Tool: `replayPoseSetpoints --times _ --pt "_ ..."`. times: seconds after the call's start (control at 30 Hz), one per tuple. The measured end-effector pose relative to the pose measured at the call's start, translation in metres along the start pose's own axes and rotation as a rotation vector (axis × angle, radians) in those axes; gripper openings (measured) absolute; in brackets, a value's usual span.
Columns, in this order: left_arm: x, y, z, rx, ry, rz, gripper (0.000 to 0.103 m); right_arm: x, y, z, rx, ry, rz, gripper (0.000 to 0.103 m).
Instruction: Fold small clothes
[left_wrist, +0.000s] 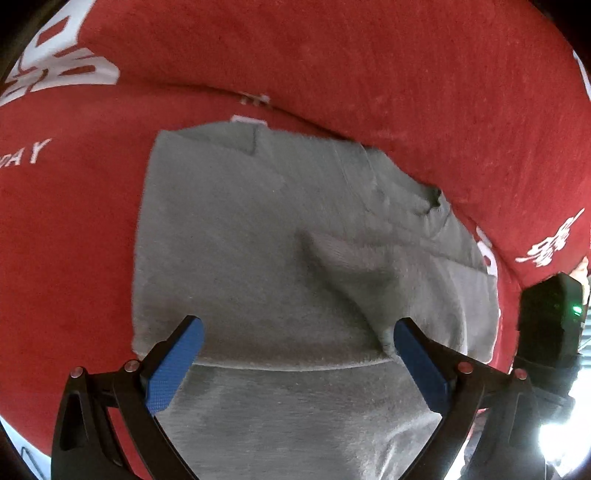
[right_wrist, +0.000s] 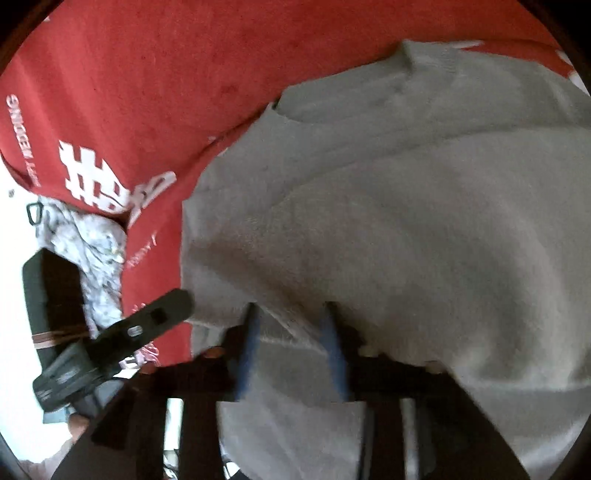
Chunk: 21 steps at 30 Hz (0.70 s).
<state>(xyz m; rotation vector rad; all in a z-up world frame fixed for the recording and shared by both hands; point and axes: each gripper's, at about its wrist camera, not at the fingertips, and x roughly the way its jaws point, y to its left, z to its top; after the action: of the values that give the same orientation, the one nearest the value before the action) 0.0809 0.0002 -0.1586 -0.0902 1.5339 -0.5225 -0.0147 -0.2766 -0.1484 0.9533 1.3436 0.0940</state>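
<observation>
A grey knit garment (left_wrist: 266, 251) lies partly folded on a red cloth (left_wrist: 332, 74) with white print. My left gripper (left_wrist: 295, 354) is open above its near folded edge, blue pads (left_wrist: 173, 365) spread wide, nothing between them. In the right wrist view the same grey garment (right_wrist: 406, 221) fills the frame. My right gripper (right_wrist: 291, 343) has its blue pads (right_wrist: 332, 347) close together on a fold of the grey fabric near the garment's near edge. The left gripper also shows in the right wrist view (right_wrist: 162, 314), at the left beside the garment.
The red cloth (right_wrist: 129, 92) covers the work surface, with white characters (right_wrist: 96, 173). A patterned white-grey cloth (right_wrist: 92, 258) lies at its left edge. The right gripper's body (left_wrist: 550, 317) shows at the right of the left wrist view.
</observation>
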Motion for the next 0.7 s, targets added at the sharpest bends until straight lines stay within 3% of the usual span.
replayPoseSetpoints --times 0.13,0.33,0.4,0.43,0.5,0.57,0.63,0.7 --pt "0.013 -0.016 -0.001 0.024 0.034 -0.009 0.103 -0.04 -0.033 -0.019 0.033 -0.034 -0.032 0.051" --pt "0.028 -0.039 -0.002 0.043 0.06 -0.011 0.102 -0.107 -0.123 -0.054 0.324 -0.15 -0.043 0.051" --pt "0.03 -0.044 -0.003 0.04 0.055 0.004 0.075 -0.122 -0.15 -0.064 0.447 -0.223 -0.025 0.051" --pt "0.03 -0.046 -0.003 0.035 0.06 0.014 0.068 -0.123 -0.156 -0.067 0.488 -0.247 -0.024 0.051" --pt "0.032 -0.044 -0.002 0.016 0.058 0.031 0.035 -0.132 -0.179 -0.073 0.582 -0.301 -0.003 0.051" --pt "0.032 -0.043 -0.001 0.015 0.056 0.021 0.009 -0.13 -0.192 -0.075 0.649 -0.338 0.065 0.05" --pt "0.026 -0.042 -0.002 0.013 0.039 0.008 0.009 -0.13 -0.193 -0.073 0.656 -0.367 0.076 0.011" --pt "0.017 -0.044 -0.005 0.033 0.015 0.005 0.009 -0.141 -0.192 -0.067 0.594 -0.391 0.053 0.007"
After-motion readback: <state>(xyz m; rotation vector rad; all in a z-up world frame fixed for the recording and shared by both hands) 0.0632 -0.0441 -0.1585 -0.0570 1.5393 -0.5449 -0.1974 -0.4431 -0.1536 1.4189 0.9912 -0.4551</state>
